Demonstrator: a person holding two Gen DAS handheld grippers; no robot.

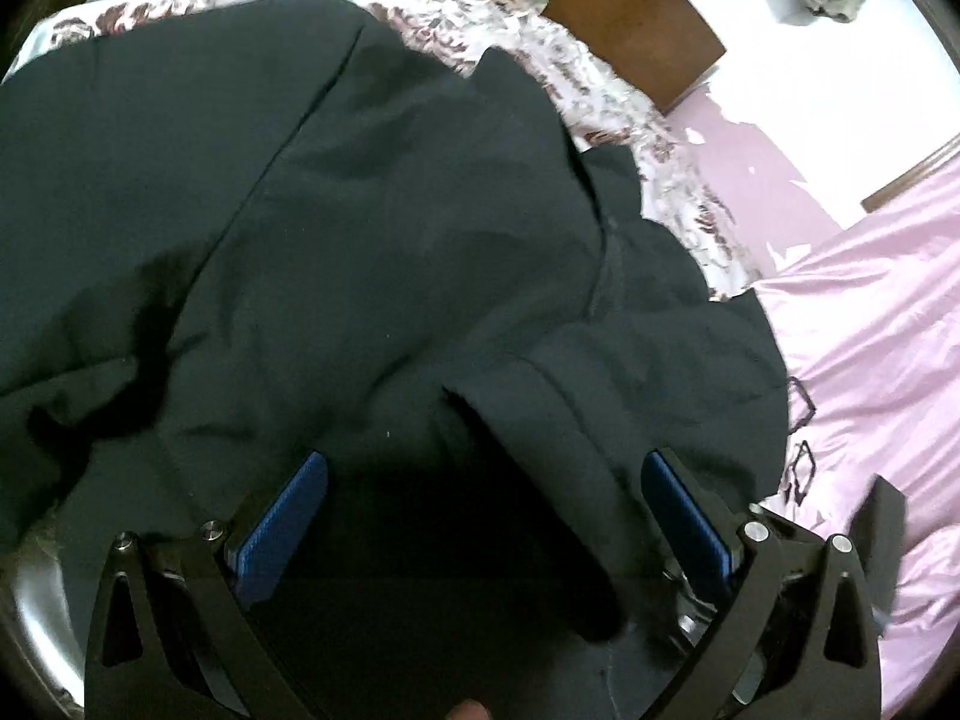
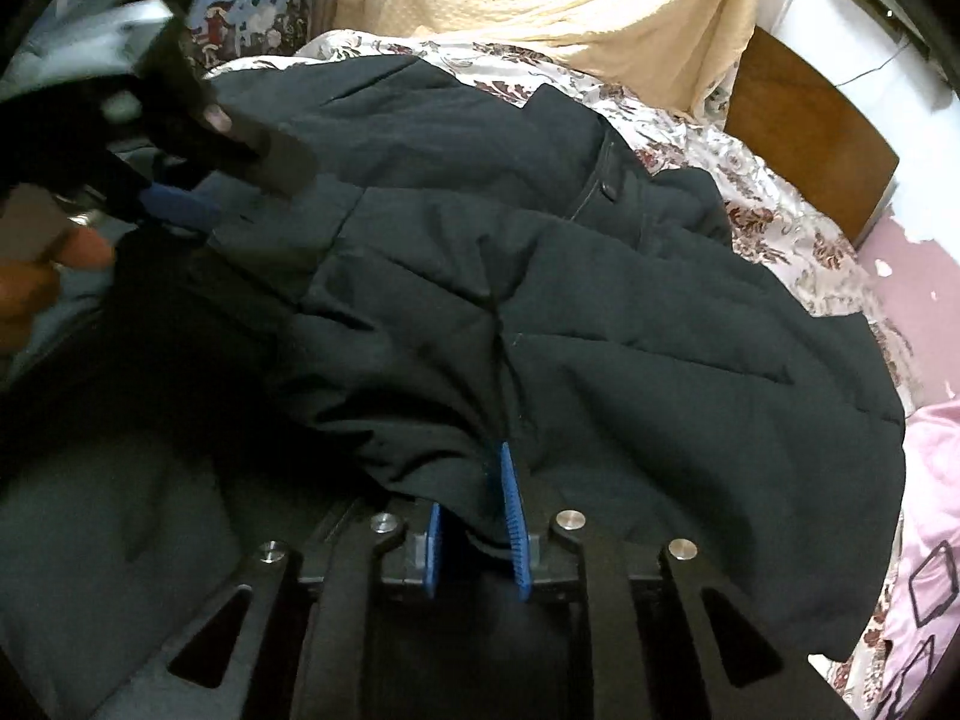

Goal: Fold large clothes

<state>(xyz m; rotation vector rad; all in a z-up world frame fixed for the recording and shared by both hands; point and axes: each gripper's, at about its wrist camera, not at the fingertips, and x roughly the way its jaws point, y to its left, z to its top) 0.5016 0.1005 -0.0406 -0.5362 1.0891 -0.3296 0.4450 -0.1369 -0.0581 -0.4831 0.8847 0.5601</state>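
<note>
Where it bunches, dark coat (image 2: 600, 324) looks quilted.

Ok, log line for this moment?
left hand-held gripper: open over jacket | right hand-held gripper: pinching jacket fold | jacket: rumpled on floral bedsheet

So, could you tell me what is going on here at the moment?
A person with a gripper in each hand is folding a dark padded jacket on a bed with a floral sheet. The right gripper has a fold of the jacket between its narrowly parted jaws. The left gripper is wide open above the jacket, holding nothing.
</note>
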